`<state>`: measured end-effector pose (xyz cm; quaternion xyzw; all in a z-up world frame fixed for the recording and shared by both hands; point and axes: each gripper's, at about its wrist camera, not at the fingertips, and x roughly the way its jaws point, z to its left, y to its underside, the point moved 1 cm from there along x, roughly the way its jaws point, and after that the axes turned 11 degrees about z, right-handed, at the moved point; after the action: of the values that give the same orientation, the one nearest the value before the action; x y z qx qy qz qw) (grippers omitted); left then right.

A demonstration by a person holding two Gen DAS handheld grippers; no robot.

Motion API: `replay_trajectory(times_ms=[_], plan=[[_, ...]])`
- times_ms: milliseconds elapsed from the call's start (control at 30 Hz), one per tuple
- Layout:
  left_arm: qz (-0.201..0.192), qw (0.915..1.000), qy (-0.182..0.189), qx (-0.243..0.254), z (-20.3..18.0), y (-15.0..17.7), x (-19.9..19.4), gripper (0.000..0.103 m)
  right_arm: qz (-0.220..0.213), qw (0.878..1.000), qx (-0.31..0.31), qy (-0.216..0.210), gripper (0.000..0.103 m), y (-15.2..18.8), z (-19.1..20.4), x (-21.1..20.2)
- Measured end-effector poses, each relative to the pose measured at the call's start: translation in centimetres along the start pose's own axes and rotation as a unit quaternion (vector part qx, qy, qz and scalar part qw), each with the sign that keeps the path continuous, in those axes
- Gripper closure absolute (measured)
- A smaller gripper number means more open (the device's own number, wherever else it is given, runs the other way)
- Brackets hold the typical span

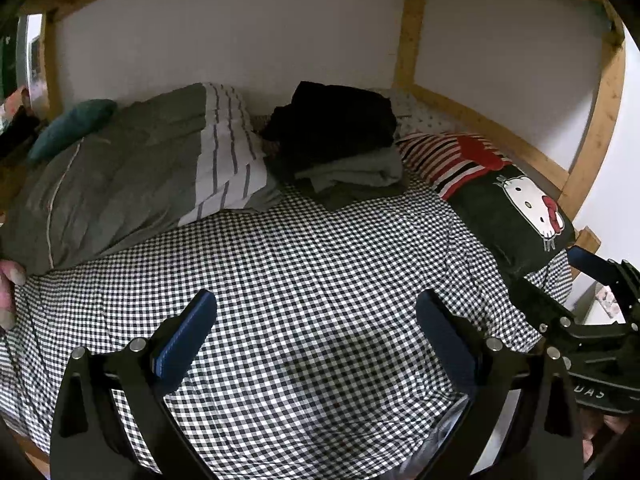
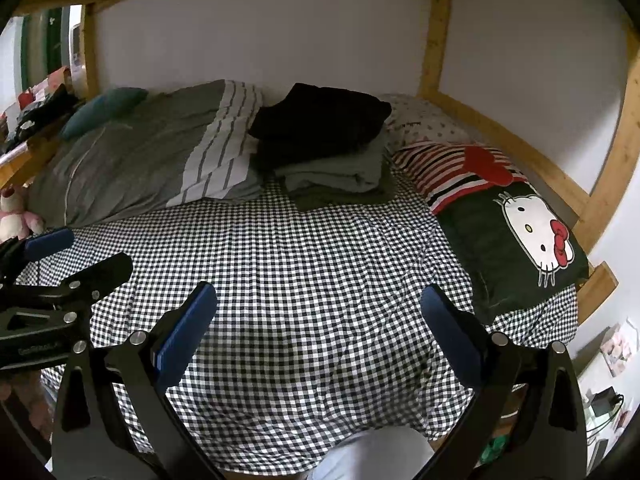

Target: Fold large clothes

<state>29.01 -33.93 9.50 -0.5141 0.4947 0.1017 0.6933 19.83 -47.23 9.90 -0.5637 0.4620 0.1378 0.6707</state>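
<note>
A stack of folded clothes, black garments [image 1: 332, 120] [image 2: 320, 116] on top of grey ones [image 1: 352, 170] [image 2: 336, 172], sits at the back middle of the bed. My left gripper [image 1: 316, 312] is open and empty above the checked sheet [image 1: 304, 264]. My right gripper [image 2: 320, 308] is open and empty above the same sheet [image 2: 312, 248]. The right gripper shows at the right edge of the left wrist view [image 1: 560, 280], and the left gripper at the left edge of the right wrist view [image 2: 80, 252], both open.
A folded grey and striped duvet [image 1: 132, 172] [image 2: 160, 156] lies at the back left with a teal cushion [image 1: 72, 126]. A Hello Kitty pillow [image 1: 508, 196] [image 2: 512, 220] lies on the right. A wooden bunk frame [image 1: 408, 36] [image 2: 436, 36] surrounds the bed. A pale knee [image 2: 372, 456] is below.
</note>
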Motion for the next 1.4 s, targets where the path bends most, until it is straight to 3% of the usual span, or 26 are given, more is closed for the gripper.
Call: replay_trajectory(times_ms=[300, 533, 1400], plan=[[0.003, 0.9999, -0.015, 0.003, 0.0, 0.1, 0.1, 0.005, -0.003, 1.000, 0.002, 0.002, 0.003, 0.1, -0.2, -0.2], [-0.004, 0.9984, -0.056, 0.007, -0.2, 0.3, -0.1, 0.005, -0.002, 1.000, 0.002, 0.004, 0.003, 0.3, -0.3, 0.0], [0.001, 0.9975, -0.065, 0.025, -1.4, 0.4, -0.1, 0.005, 0.009, 1.000, 0.002, -0.003, 0.003, 0.8, -1.0, 0.8]])
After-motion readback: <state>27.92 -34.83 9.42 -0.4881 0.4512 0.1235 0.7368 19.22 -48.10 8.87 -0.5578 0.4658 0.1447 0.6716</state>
